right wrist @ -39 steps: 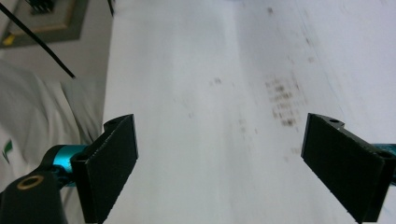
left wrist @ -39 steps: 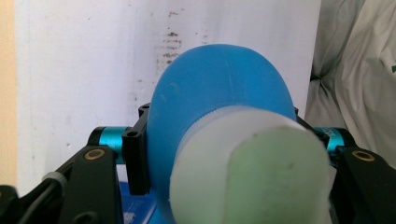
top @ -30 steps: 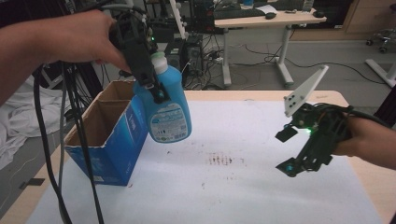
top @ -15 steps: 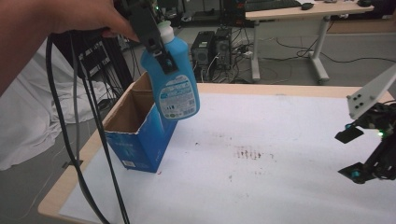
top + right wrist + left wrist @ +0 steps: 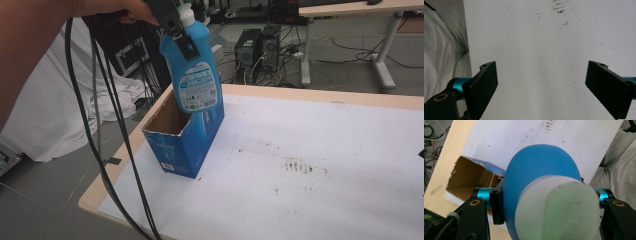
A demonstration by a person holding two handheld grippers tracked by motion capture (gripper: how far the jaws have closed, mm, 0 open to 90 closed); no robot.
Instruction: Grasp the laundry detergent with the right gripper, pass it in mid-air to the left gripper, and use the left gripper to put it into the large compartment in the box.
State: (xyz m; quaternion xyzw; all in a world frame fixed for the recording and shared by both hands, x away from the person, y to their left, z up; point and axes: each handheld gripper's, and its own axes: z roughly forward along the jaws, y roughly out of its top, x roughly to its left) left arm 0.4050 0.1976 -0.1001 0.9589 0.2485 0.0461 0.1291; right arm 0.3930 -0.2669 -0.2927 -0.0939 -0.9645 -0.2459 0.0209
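Since the earlier frames, we had carried the blue bottle [image 5: 194,70] leftward and up, from above the white mat to a spot over the open cardboard box [image 5: 184,135]; our right gripper, earlier at the right of the high view, had slid almost out past that edge.

We held the bottle in the left gripper [image 5: 176,31], its two black jaws clamped tight on the upper part, just below the white cap [image 5: 185,11]. The bottle hung in the air, tilted slightly, its lower end just over the box's far side, label facing us. In the left gripper view we looked down past the cap [image 5: 556,207] and the bottle's blue shoulder [image 5: 541,165] into the box [image 5: 471,180], whose brown inside lay open beneath.

The box stood on the left part of the table [image 5: 320,95], near the wooden edge, upright with its flaps open. Dark cables [image 5: 100,130] trailed down from our left hand [image 5: 100,7].

In the right gripper view the right gripper [image 5: 541,87] stood wide open over the bare white mat [image 5: 536,45], with nothing between its jaws. A few brown stains [image 5: 297,166] marked the mat.
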